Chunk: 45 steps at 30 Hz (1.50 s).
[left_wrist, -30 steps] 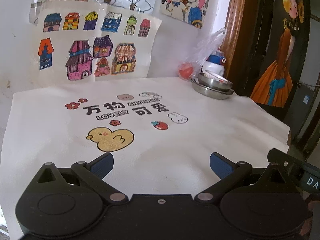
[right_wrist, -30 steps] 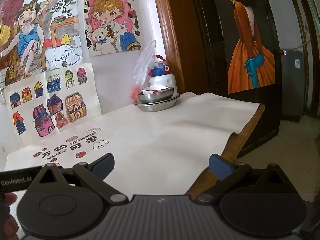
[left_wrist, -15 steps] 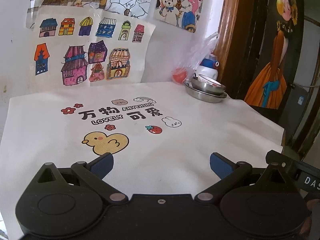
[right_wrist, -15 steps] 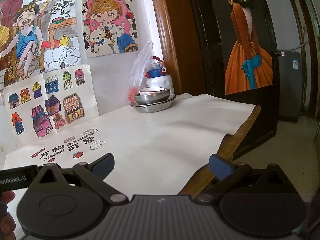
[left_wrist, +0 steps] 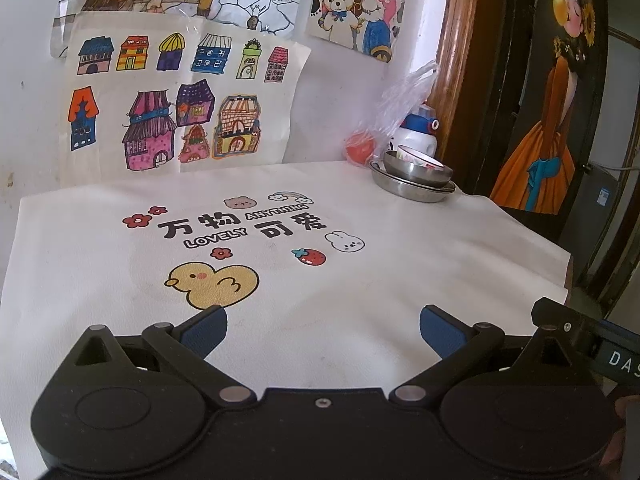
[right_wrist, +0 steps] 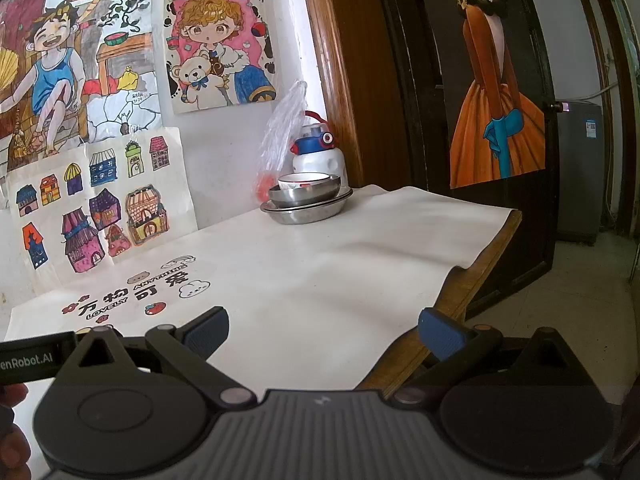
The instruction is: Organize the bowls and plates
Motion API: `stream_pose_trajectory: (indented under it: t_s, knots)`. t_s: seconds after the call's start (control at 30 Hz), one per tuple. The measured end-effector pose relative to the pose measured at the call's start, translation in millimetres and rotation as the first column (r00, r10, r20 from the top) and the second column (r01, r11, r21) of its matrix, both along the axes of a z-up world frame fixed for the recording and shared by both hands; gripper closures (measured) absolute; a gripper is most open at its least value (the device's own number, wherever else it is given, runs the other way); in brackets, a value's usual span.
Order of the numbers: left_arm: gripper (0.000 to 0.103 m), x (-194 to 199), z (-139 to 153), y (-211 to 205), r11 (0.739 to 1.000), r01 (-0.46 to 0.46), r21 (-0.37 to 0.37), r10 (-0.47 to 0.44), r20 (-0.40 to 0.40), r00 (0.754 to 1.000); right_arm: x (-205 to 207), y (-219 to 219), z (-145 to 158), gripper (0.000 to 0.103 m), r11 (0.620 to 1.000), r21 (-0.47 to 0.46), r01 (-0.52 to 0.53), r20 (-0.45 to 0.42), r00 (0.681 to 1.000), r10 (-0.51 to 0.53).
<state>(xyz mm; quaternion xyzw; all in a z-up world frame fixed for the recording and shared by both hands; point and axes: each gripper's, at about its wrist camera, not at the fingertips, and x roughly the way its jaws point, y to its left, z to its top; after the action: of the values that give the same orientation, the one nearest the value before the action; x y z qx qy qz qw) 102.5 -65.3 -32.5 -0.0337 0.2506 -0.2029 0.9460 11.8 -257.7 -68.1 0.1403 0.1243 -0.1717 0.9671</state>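
Note:
A stack of dishes sits at the table's far right corner: a steel plate [left_wrist: 416, 193] [right_wrist: 306, 212], a steel bowl [left_wrist: 418, 171] [right_wrist: 306, 195] on it, and a small white bowl [left_wrist: 416, 156] [right_wrist: 303, 179] nested inside. My left gripper [left_wrist: 323, 326] hovers open over the near part of the printed tablecloth, far from the stack. My right gripper [right_wrist: 323, 326] is open too, above the table's front right edge, with nothing between its fingers.
A white and blue bottle [right_wrist: 318, 156] and a clear plastic bag [right_wrist: 280, 140] with something red stand behind the stack against the wall. The cloth-covered table [left_wrist: 360, 280] ends at a wooden edge [right_wrist: 460, 292] on the right. A dark door [right_wrist: 500, 100] lies beyond.
Both grippers have drifted back and tilted a little, so the dish stack sits slightly lower in the views. Neither gripper's opening has changed.

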Motion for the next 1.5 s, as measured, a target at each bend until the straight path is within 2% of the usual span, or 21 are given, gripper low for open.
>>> stream_pose_trajectory:
  t_s: [1.5]
  knots:
    - [0.001,0.5,-0.9,-1.1,1.000,0.010,0.003,-0.010,-0.006,1.000,5.8,3.8,-1.8,0.000,1.000,-0.004,-0.011,-0.004,1.000,0.011]
